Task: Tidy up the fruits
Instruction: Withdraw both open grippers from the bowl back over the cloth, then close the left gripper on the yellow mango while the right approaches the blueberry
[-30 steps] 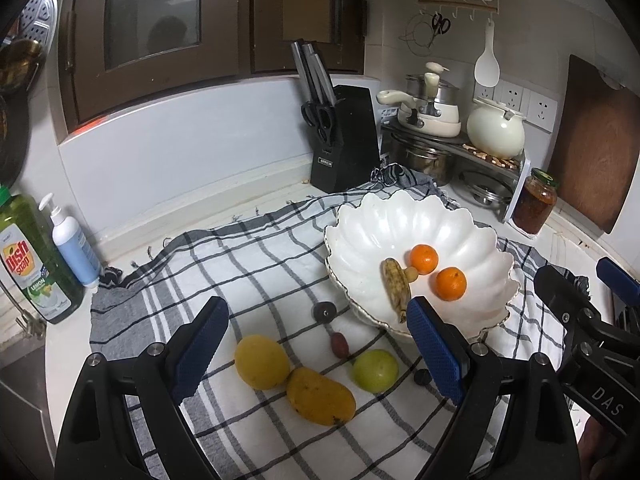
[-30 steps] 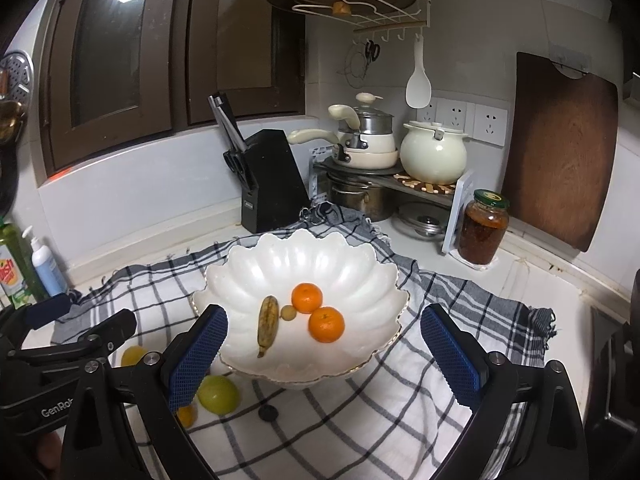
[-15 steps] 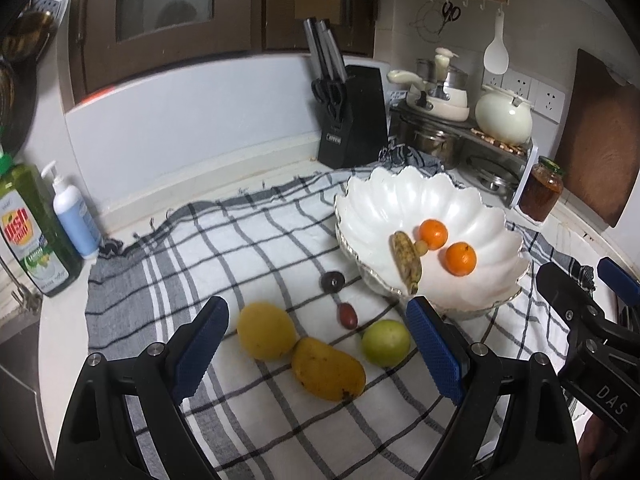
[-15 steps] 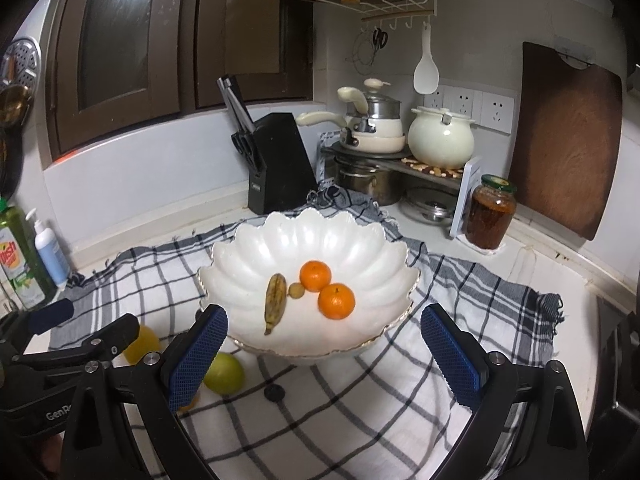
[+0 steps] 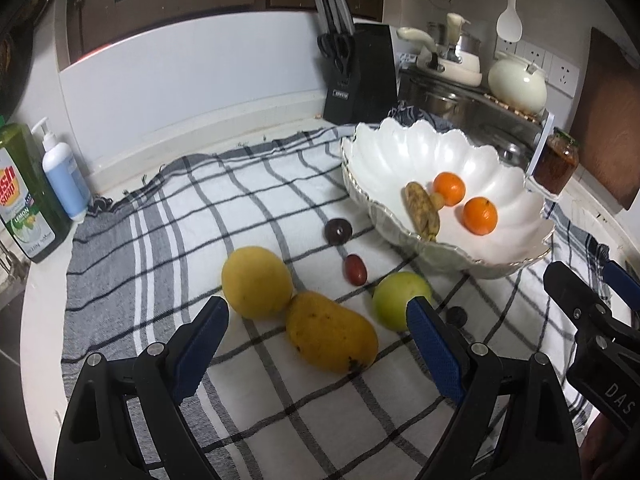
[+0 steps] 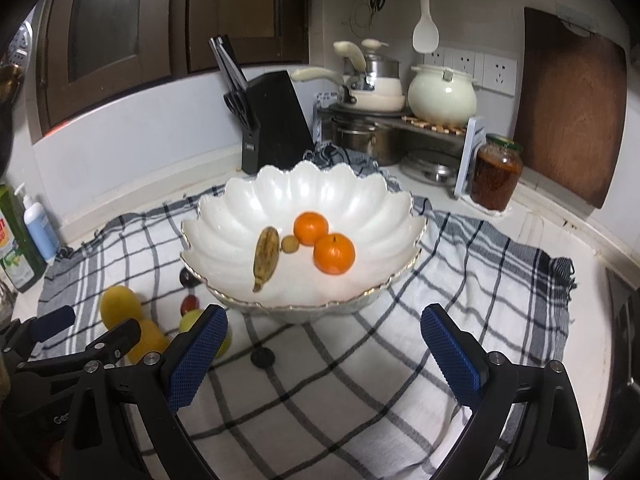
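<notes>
A white scalloped bowl (image 5: 384,156) (image 6: 360,196) holds two oranges (image 5: 479,210) (image 6: 334,253), a spotted banana (image 5: 421,210) (image 6: 265,256) and a small round brown fruit (image 6: 289,244). On the checked cloth lie a round yellow fruit (image 5: 257,281), a yellow mango (image 5: 331,331), a green fruit (image 5: 400,294), a small red fruit (image 5: 355,269) and two dark round fruits (image 5: 338,231) (image 5: 456,315). My left gripper (image 5: 316,340) is open, just above and in front of the mango. My right gripper (image 6: 324,350) is open and empty in front of the bowl.
A black knife block (image 5: 360,76) stands at the back. A pot rack with a cream pot (image 5: 517,84) and a jar (image 5: 557,161) stand to the right. A green dish-soap bottle (image 5: 24,196) and a pump bottle (image 5: 66,176) stand at the left by the sink edge.
My left gripper has moved forward and down toward the mango and the yellow fruit, which now look larger. My right gripper has moved a little closer to the bowl. Both stay open.
</notes>
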